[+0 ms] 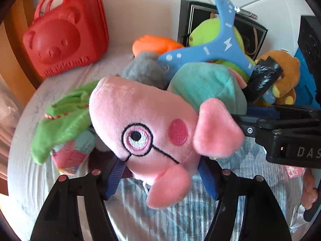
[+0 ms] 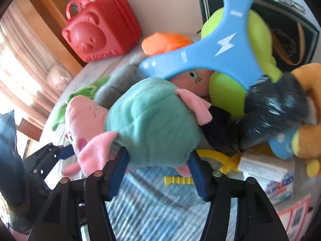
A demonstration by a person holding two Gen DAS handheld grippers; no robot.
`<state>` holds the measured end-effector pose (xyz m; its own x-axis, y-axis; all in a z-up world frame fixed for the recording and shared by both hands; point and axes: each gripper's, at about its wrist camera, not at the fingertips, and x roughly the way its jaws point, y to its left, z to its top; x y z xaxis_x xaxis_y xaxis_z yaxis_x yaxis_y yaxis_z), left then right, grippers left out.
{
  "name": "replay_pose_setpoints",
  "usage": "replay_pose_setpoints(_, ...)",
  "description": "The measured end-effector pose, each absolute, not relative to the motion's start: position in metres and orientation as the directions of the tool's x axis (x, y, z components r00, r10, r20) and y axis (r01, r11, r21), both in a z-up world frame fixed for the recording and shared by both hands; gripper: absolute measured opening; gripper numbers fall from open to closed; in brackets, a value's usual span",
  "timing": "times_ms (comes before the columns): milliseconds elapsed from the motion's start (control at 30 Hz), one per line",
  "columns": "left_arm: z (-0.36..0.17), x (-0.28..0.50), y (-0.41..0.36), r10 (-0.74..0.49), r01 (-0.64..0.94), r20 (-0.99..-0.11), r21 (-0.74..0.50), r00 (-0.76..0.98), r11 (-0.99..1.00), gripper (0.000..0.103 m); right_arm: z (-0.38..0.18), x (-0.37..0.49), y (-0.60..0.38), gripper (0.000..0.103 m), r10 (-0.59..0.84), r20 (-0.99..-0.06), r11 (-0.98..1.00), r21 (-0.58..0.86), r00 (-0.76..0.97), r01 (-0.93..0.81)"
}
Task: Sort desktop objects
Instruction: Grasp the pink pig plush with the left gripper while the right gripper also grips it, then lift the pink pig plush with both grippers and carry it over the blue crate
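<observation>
A pink pig plush with glasses and a teal body [image 1: 152,124] is held by both grippers above the table. My left gripper [image 1: 160,178] is shut on the pig's head. My right gripper [image 2: 158,172] is shut on the plush's teal body [image 2: 152,124]; it also shows at the right of the left wrist view [image 1: 280,132]. Behind the pig lie a blue boomerang-shaped toy [image 2: 216,48] with a lightning mark, a lime green plush [image 2: 226,88], an orange plush [image 2: 166,42], a grey plush [image 1: 144,70] and a brown bear plush [image 1: 284,76].
A red bear-faced plastic case [image 1: 66,34] stands at the back left. A black framed box [image 2: 280,26] leans behind the pile. A green plush [image 1: 62,124], a yellow toy [image 2: 218,166] and a white carton [image 2: 268,174] lie on the patterned cloth [image 2: 152,206].
</observation>
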<state>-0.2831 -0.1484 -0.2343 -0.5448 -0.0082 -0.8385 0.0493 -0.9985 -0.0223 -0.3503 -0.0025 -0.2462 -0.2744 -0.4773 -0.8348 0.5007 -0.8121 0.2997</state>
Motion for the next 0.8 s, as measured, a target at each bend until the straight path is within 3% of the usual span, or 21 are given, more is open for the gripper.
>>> replay_pose_setpoints(67,-0.220,-0.277,-0.149,-0.002,0.038,-0.825,-0.024,-0.565,-0.999,0.063,-0.239,-0.345,0.002,0.034,-0.478,-0.831,-0.814,0.298,-0.284,0.498)
replay_pose_setpoints(100,-0.214,-0.273,-0.147,-0.002,0.031,-0.820,-0.019,-0.573,-0.999,0.061,-0.234,-0.340,0.004,0.009,-0.500,-0.822,-0.803,0.322,-0.273,0.502)
replay_pose_setpoints(133,-0.208,-0.269,-0.146,-0.004,0.023,-0.816,-0.011,-0.577,-1.000,0.060,-0.231,-0.337,0.005,0.004,-0.518,-0.815,-0.793,0.344,-0.261,0.503)
replay_pose_setpoints(300,-0.219,-0.259,-0.154,-0.042,0.049,-0.846,0.019,-0.531,-0.999,0.060,-0.223,-0.318,0.009,0.007,-0.503,-0.822,-0.811,0.341,-0.268,0.476)
replay_pose_setpoints(367,-0.235,-0.258,-0.164,-0.038,0.070,-0.863,0.003,-0.504,-0.998,0.059,-0.226,-0.315,0.010,0.014,-0.487,-0.832,-0.818,0.327,-0.267,0.473)
replay_pose_setpoints(433,-0.244,-0.257,-0.172,-0.029,0.090,-0.869,-0.018,-0.493,-0.996,0.059,-0.233,-0.313,0.011,0.043,-0.479,-0.840,-0.821,0.326,-0.255,0.469)
replay_pose_setpoints(500,-0.250,-0.258,-0.176,-0.050,0.107,-0.871,-0.003,-0.488,-0.994,0.059,-0.240,-0.314,0.008,0.063,-0.449,-0.852,-0.832,0.291,-0.267,0.472)
replay_pose_setpoints(600,-0.258,-0.264,-0.186,-0.072,0.130,-0.874,0.011,-0.480,-0.992,0.059,-0.250,-0.321,-0.002,0.065,-0.455,-0.853,-0.821,0.291,-0.256,0.490)
replay_pose_setpoints(733,-0.260,-0.270,-0.190,-0.049,0.107,-0.864,-0.006,-0.501,-0.994,0.062,-0.265,-0.336,-0.021,0.087,-0.471,-0.848,-0.801,0.296,-0.243,0.520)
replay_pose_setpoints(800,-0.262,-0.276,-0.189,-0.053,0.096,-0.863,0.005,-0.503,-0.995,0.065,-0.275,-0.345,-0.034,0.093,-0.470,-0.851,-0.792,0.291,-0.232,0.536)
